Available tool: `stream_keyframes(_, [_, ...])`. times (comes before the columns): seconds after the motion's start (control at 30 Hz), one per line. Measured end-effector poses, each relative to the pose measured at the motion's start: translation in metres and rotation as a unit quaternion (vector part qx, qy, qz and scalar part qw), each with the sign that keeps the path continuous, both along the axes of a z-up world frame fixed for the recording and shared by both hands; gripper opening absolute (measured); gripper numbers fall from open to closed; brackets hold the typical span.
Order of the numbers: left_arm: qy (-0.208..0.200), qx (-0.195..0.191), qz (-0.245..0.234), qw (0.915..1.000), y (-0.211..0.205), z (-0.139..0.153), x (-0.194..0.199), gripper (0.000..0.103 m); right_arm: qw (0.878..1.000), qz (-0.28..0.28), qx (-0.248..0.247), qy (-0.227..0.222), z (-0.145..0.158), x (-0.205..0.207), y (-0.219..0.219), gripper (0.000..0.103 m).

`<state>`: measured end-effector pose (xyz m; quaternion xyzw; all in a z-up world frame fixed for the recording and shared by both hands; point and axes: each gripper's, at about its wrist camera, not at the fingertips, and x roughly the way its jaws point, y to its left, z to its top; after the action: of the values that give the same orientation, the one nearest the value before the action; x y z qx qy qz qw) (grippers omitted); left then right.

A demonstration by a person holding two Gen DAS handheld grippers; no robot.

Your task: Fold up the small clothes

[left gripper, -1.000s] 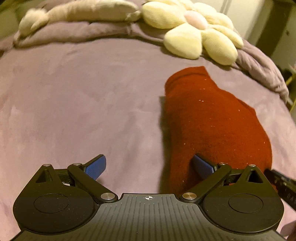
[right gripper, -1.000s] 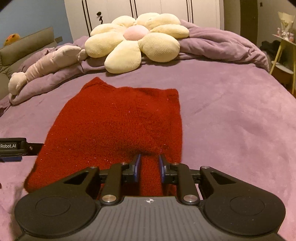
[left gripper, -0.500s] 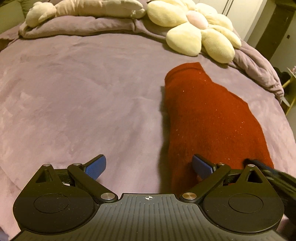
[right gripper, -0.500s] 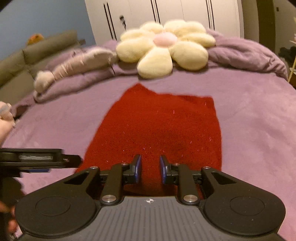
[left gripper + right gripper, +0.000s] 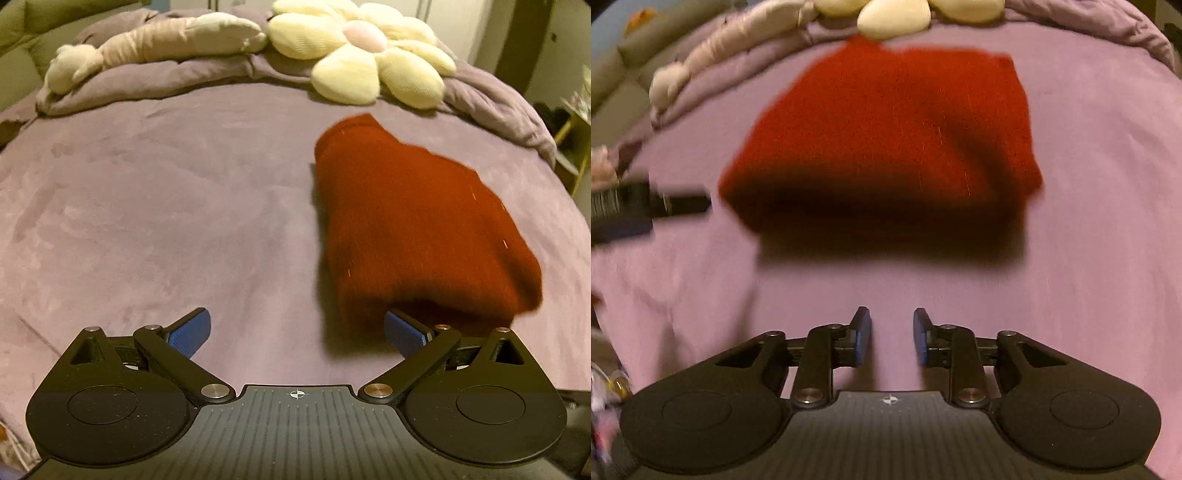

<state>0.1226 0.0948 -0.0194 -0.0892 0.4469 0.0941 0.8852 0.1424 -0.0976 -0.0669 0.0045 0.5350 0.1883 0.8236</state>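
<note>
A red knit garment (image 5: 406, 221) lies folded on the purple bedspread (image 5: 166, 221). My left gripper (image 5: 295, 326) hovers wide open at the garment's near left corner. Its right pad (image 5: 404, 332) sits just at the garment's near edge, and the pads press on nothing. In the right wrist view the garment (image 5: 894, 133) lies ahead and blurred. My right gripper (image 5: 891, 319) is drawn back from it over bare bedspread. Its jaws are opening with nothing between them. The left gripper (image 5: 646, 206) shows as a dark bar at that view's left edge.
A cream flower-shaped cushion (image 5: 369, 55) and a long pale plush toy (image 5: 166, 40) lie at the head of the bed on a bunched purple duvet (image 5: 498, 107). A small yellow side table (image 5: 576, 147) stands off the bed's right side.
My right gripper let go of the garment's near edge, drew back and tipped downward, and its jaws parted. The left gripper stayed wide open and drifted back along the garment's left side.
</note>
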Motion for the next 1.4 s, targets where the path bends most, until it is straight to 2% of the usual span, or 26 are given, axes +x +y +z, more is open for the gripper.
stream_keyframes(0.07, [0.009,0.001,-0.002,1.0000,-0.006,-0.001,-0.014,0.103,1.000,-0.002,-0.006,0.004,-0.002,-0.023,-0.006,0.063])
stream_keyframes(0.1, [0.014,-0.001,0.000,0.9999,-0.008,-0.002,-0.019,0.103,1.000,-0.007,-0.005,0.008,-0.001,-0.034,-0.009,0.067])
stream_keyframes(0.17, [0.027,-0.014,0.000,0.9996,-0.012,-0.005,-0.030,0.103,1.000,-0.004,-0.007,0.011,0.004,-0.050,-0.011,0.085])
stream_keyframes(0.27, [0.046,-0.024,-0.013,0.9985,-0.016,-0.008,-0.036,0.103,0.999,0.003,-0.032,0.000,0.016,-0.060,-0.010,0.099])
stream_keyframes(0.37, [0.046,-0.001,-0.023,0.9987,-0.020,-0.001,-0.036,0.103,0.998,0.007,-0.048,-0.028,0.034,-0.060,-0.007,0.099])
stream_keyframes(0.47, [0.032,0.014,-0.029,0.9990,-0.022,0.013,-0.035,0.103,0.997,-0.018,-0.058,-0.041,0.050,-0.047,-0.009,0.099])
stream_keyframes(0.6, [0.016,0.015,-0.054,0.9983,-0.025,0.028,-0.031,0.103,0.995,-0.040,-0.089,-0.032,0.064,-0.028,-0.007,0.099])
stream_keyframes(0.77, [0.011,0.012,-0.066,0.9977,-0.023,0.036,-0.017,0.103,0.993,-0.058,-0.089,-0.042,0.082,-0.013,-0.004,0.099])
stream_keyframes(1.03, [0.029,0.056,-0.050,0.9968,-0.028,0.032,-0.001,0.103,0.990,-0.092,-0.104,-0.033,0.084,0.000,0.000,0.099])
stream_keyframes(1.23, [0.035,0.033,-0.038,0.9981,-0.022,0.029,0.001,0.103,0.990,-0.095,-0.102,-0.035,0.084,0.002,0.002,0.099])
stream_keyframes(1.4, [0.039,0.044,-0.039,0.9975,-0.023,0.028,0.002,0.103,0.990,-0.097,-0.097,-0.032,0.084,0.003,0.001,0.099])
